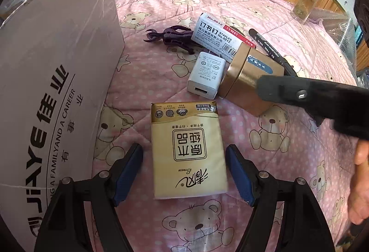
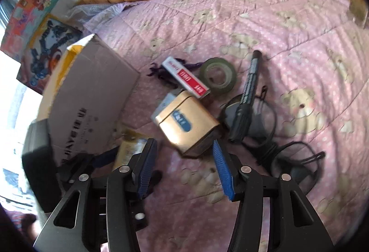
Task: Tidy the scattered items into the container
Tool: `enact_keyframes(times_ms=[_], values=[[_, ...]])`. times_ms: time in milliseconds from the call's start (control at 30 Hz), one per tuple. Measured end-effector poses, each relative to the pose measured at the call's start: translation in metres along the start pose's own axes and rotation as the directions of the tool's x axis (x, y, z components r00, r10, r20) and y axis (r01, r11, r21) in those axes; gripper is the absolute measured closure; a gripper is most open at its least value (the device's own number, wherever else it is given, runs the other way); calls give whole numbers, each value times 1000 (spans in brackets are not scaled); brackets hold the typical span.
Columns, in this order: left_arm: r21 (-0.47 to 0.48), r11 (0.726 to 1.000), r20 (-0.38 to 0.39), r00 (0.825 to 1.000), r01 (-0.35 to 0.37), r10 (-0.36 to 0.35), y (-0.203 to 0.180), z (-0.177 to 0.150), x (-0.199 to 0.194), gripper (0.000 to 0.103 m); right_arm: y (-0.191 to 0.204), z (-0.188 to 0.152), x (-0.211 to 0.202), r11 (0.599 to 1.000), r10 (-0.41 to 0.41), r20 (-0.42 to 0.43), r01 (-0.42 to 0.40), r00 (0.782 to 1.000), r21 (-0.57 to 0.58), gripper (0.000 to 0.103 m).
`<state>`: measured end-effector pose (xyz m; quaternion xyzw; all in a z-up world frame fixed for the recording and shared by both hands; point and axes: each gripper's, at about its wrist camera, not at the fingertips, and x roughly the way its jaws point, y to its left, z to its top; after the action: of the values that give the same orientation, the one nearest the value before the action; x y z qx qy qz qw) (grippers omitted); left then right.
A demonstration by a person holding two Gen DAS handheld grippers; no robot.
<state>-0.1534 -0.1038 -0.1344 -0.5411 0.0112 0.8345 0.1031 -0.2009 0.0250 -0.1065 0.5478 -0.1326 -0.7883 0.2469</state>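
A yellow tissue pack (image 1: pixel 188 150) lies flat on the pink bear quilt, between the fingers of my left gripper (image 1: pixel 184 147), which is open and straddles it without touching. Beyond it lie a white charger (image 1: pixel 206 75), a staples box (image 1: pixel 214 37), a purple clip (image 1: pixel 170 38), a black marker (image 1: pixel 265 44) and a gold tin (image 1: pixel 249 81). My right gripper (image 2: pixel 183 143) is open, its fingertips at the near end of the gold tin (image 2: pixel 186 122). The cardboard box (image 1: pixel 53 90) stands at the left.
A tape roll (image 2: pixel 218 75), the marker (image 2: pixel 248 95) and tangled black cables (image 2: pixel 267 127) lie right of the tin. A glass jar (image 1: pixel 306 2) stands at the far right by a wooden wall. Picture boxes (image 2: pixel 46 49) sit behind the cardboard box (image 2: pixel 92 99). A hand (image 1: pixel 362 182) shows at the right edge.
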Motion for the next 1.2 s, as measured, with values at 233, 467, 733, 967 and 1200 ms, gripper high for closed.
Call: enact_keyframes(times_ms=[233,467,733,967,1200], values=[[-26,999,2,1000,21,-21,6,-5,-5,28,35,0,-18,971,-139,73,150,988,-185,49],[-30,999,23,1000,16,-16,8,-10,-7,27,57,14,26,798,-334,55,314,941,-514,45],[-18,1000,50,999,4,-3,1,-10,-6,34,45,16,38,839,-324,5,290,946,-459,50],[-83,992,72,993,97,-91,22,-8,-21,50,41,-1,5,917,-250,25,245,968,-314,50],[-88,985,119,983,149,-138,23,-13,-56,50,46,-22,-21,956,-196,59,204,979,-212,50]])
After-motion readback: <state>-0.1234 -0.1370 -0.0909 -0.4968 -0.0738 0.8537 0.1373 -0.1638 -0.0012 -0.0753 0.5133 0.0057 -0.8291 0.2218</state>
